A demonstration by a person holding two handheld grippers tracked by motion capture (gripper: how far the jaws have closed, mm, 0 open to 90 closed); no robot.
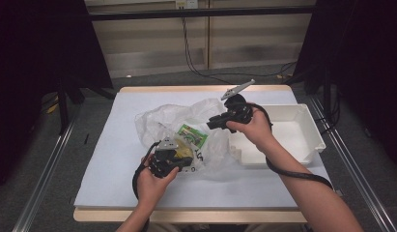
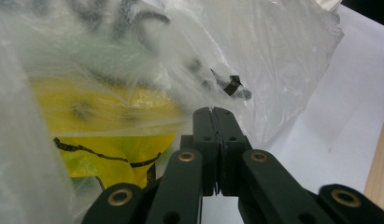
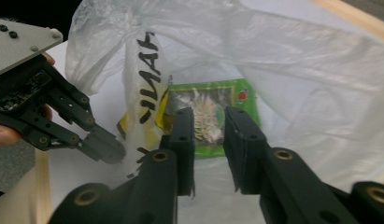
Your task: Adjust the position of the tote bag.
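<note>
Left hand-held gripper (image 2: 213,122) pinches plastic bag (image 1: 173,121), mouth facing right.

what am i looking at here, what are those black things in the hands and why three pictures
A person stands at a table holding a hand-held claw tool in each hand. One picture looks down from above; the other two come from cameras riding on each claw, looking along its black jaws. On the table lie a clear plastic bag with a green packet and a yellow packet inside, and a white tray. The left claw is shut, pinching the bag's film. The right claw stands open at the bag's mouth, holding nothing.
</note>
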